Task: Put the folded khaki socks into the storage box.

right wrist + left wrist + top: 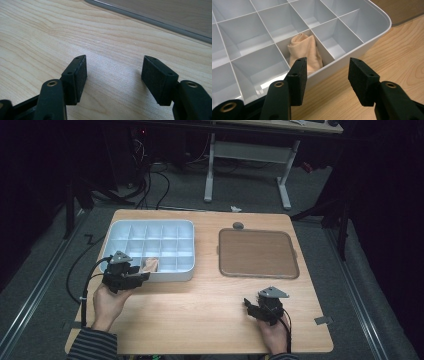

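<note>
at lower left, the left tongs (325, 70) gape empty beside a peach folded cloth (305, 51) in a white compartmented plastic tray (372, 37). the right tongs (115, 75) hover open and empty over the pale wooden bench (50, 32).

Peach cloth (304, 51) in white divided box (372, 42)

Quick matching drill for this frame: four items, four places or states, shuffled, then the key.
Items
1. beige cloth
2. brown tray
3. left gripper
4. right gripper

Places or states
A. open over bare wood, near the table's front edge
B. flat on the table's right half, nothing on it
C. bunched in one compartment in the front row of the white organizer box
D. open, at the organizer's front wall

Pairs: 1-C, 2-B, 3-D, 4-A
</note>
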The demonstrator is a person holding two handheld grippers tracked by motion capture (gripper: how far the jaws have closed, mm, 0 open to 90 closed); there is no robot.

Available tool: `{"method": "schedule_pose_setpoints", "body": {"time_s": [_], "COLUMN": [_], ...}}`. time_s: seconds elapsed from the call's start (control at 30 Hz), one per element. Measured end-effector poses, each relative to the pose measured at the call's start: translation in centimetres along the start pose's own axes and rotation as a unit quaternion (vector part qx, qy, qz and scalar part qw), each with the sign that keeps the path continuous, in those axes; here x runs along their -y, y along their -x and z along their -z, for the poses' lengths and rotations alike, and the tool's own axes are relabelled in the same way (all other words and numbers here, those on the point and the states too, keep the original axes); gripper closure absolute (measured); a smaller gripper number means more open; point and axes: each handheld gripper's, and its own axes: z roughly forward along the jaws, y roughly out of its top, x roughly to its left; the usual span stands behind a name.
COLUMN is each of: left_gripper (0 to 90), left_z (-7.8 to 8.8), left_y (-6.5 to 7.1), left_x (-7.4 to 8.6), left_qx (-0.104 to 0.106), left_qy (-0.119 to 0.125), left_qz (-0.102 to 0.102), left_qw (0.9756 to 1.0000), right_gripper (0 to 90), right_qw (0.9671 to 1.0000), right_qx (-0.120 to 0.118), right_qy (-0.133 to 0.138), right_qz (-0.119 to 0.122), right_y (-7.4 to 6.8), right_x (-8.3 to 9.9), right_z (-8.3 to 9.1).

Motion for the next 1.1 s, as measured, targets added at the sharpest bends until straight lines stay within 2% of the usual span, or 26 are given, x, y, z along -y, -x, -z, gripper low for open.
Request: {"method": "schedule_pose_setpoints", "body": {"time_s": [0.13,1.1], "left_gripper": [49.9,48.2], "left_z": [0.1,-0.4], "left_y": [0.2,1.1], "left_x": [0.3,2.6], "left_qx": [-0.004,0.028], "left_qy": [-0.001,0.011], "left_qz": [-0.003,0.011], "left_qw": [1.0,0.9995], "right_gripper": [37.2,37.2], "right_qw": [1.0,1.0], "right_qx": [0.0,0.0], "right_qy": [0.0,0.0], "right_qz": [0.0,0.0], "right_y": [0.0,0.0], "right_x": [0.0,0.0], "right_z": [0.0,0.0]}}
